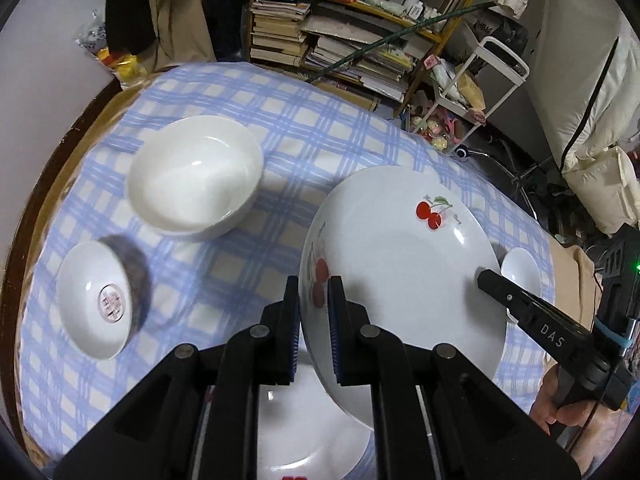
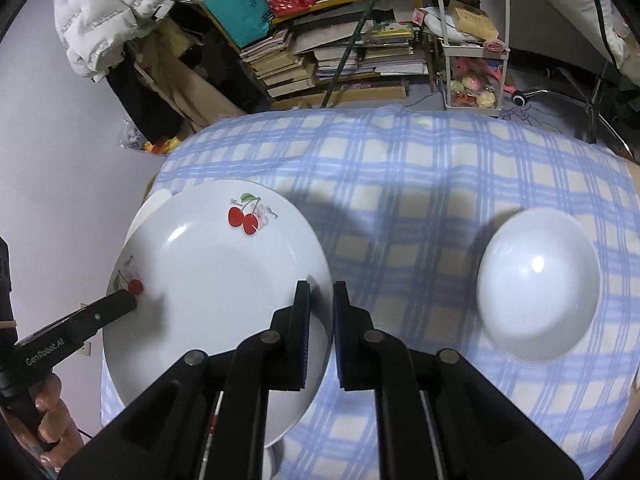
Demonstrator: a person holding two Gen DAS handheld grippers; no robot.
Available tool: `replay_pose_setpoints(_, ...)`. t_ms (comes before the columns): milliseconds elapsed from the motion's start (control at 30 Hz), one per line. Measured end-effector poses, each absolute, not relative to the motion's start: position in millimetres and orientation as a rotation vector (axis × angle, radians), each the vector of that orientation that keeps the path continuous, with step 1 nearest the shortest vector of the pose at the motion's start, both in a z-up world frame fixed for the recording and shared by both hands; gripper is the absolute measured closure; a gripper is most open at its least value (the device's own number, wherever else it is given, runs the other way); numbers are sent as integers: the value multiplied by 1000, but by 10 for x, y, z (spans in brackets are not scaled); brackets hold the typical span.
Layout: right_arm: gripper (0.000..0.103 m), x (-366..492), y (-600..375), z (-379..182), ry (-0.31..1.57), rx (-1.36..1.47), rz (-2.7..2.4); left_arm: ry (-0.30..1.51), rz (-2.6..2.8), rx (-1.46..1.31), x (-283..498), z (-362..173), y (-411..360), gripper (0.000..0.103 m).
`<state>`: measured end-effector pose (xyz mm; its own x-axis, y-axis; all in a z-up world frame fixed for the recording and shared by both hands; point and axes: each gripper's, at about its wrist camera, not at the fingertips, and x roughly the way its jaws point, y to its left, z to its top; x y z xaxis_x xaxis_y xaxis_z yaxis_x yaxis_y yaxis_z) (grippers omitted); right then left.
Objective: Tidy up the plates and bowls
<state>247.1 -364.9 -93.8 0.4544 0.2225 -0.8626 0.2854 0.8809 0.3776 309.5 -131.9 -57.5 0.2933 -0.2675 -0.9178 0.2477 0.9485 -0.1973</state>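
cherry plate (image 1: 400,264) rim clamped between left gripper (image 1: 314,292) and right gripper (image 2: 322,296)

Left tongs (image 1: 313,312) clamped on cherry plate (image 1: 400,264) rim, right tongs (image 1: 490,280) opposite, checked tablecloth (image 1: 280,140) beneath

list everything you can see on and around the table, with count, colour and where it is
cherry plate: 1, white with red cherries, held off the table by both grippers at opposite rims
second plate: 1, white, below the held plate, near edge
deep bowl: 1, white, far left on the cloth
small dish: 1, white with a red emblem, left side
shallow bowl: 1, white, right side
tablecloth: 1, blue and white check, over the table
bookshelf: 1, stacked books, behind the table
white cart: 1, beside the shelf
left gripper: black, shut on the plate rim
right gripper: black, shut on the opposite rim
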Motion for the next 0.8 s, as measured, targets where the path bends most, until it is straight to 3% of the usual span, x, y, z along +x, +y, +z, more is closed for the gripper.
replay_pose_setpoints(800,91,1585,-2601,-555,1036,463,38,1155,-260,20,1986,-302,-254,92)
